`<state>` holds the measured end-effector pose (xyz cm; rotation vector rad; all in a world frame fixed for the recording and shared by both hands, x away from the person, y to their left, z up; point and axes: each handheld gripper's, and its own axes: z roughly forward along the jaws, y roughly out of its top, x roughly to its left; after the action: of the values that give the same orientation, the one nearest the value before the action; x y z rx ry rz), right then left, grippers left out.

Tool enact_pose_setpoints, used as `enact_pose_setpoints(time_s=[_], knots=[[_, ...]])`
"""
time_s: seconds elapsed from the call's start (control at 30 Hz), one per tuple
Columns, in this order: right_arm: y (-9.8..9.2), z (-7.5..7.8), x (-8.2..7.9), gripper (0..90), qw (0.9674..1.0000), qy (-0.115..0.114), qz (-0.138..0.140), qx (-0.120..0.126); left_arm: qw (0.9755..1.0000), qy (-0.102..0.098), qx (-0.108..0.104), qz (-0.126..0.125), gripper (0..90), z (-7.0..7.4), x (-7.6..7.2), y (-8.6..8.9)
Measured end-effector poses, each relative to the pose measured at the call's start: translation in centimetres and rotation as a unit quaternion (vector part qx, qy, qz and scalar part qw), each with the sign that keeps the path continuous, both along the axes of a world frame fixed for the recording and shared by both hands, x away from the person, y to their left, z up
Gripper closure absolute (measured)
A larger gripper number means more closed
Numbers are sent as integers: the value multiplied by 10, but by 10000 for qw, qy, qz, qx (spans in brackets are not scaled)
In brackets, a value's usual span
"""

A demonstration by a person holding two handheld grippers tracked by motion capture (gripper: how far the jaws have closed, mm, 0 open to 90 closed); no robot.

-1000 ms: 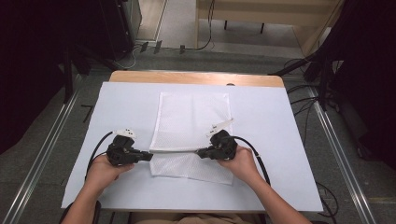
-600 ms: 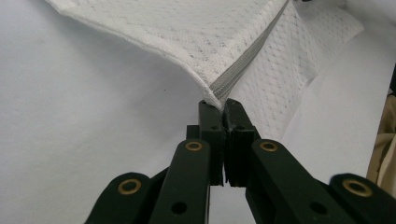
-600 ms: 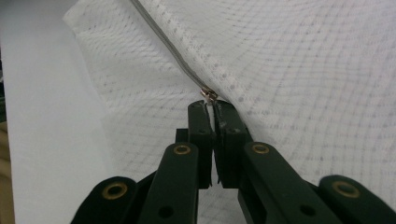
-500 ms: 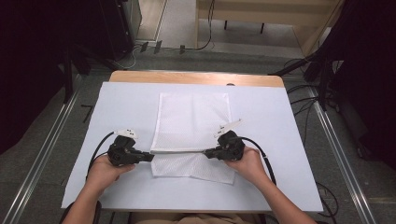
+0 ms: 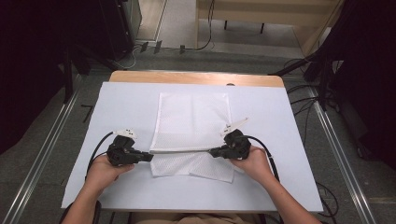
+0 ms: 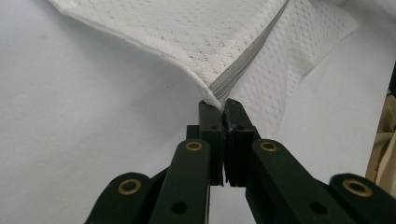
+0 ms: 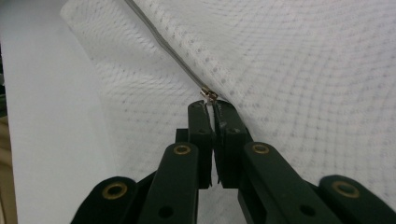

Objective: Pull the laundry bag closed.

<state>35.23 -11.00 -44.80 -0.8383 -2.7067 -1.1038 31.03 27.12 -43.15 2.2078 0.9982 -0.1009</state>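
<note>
bag (image 5: 194,123): white mesh, flat mid-table | left gripper (image 5: 148,157): pinched on bag's zip end | right gripper (image 5: 213,152): pinched on zip pull (image 7: 208,95) | tip: hold left firm, pull straight along zip (image 6: 247,59)

Mesh bag (image 5: 194,126) lies mid tabletop (image 5: 116,102); left tool (image 5: 148,157) & right tool (image 5: 214,152) at its zipper (image 5: 182,151) ends.

Mesh bag (image 5: 194,119): white perforated cloth, matt, finely dimpled. Zipper (image 6: 247,65): grey woven tape running away from the jaws; metal slider (image 7: 208,95) at the right jaw tips. Grippers: matt black plastic with brass-coloured rivets. Table cover (image 5: 116,102): smooth matt white.
</note>
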Motion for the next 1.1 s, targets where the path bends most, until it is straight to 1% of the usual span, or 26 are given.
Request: enact_pose_setpoints(time_s=[0.2,0.27,0.3,0.37,0.4,0.43,0.57,0.6,0.67,0.73,0.77,0.8,0.83,0.9,0.93,0.97,1.0,1.03,1.1], knots=[[-14,0,-1,882,10000,59,-65,17,10000,2,7,-17,889,0,0,-2],[-15,1,-2,882,10000,34,-79,-7,10000,5,-11,-22,889,0,0,-2],[-16,1,-2,882,10000,29,-48,23,10000,-5,-23,-4,890,1,-1,-2],[-18,1,-3,882,10000,-16,-92,-35,10000,2,-32,-21,890,1,-1,-3],[-19,2,-3,882,10000,-12,-80,-24,10000,-6,-8,-27,890,1,-1,-3],[-21,1,-3,882,9999,-5,-109,-51,10000,-4,-12,-33,890,0,-1,-2],[-28,1,-3,882,9999,18,-122,-10,10000,8,-21,-35,889,0,-1,-2],[-29,1,-4,882,9999,24,-105,-46,10000,6,-3,-49,890,0,-1,-2],[-33,0,-6,882,10000,-11,-75,-58,10000,5,-37,-56,890,0,-1,-3],[-35,2,-8,882,9999,-118,-104,-49,10000,1,-4,-76,890,0,-1,-5],[-36,2,-7,883,9998,-147,-95,-49,10000,18,-24,-84,890,-1,-1,-5],[-37,3,-8,882,9998,-113,-143,-36,10000,34,11,-57,890,-1,-1,-5],[-39,3,-8,882,9999,-84,-103,21,10000,59,-26,-71,890,-1,-1,-5],[-40,2,-8,883,9999,-18,-147,68,10000,34,-10,-51,890,-1,-1,-5],[-39,2,-8,883,9999,-20,-119,44,10000,50,-28,-38,890,-1,-1,-4],[-39,2,-8,883,9999,-28,-124,49,10000,35,2,-20,890,-1,-1,-4],[-39,2,-8,883,9999,-27,-96,71,9999,60,-52,64,891,0,0,-2],[-37,1,-9,883,10000,33,-71,55,9999,55,-44,82,890,0,0,0],[-34,1,-11,883,10000,60,-34,43,9999,47,-68,102,891,1,0,2]])
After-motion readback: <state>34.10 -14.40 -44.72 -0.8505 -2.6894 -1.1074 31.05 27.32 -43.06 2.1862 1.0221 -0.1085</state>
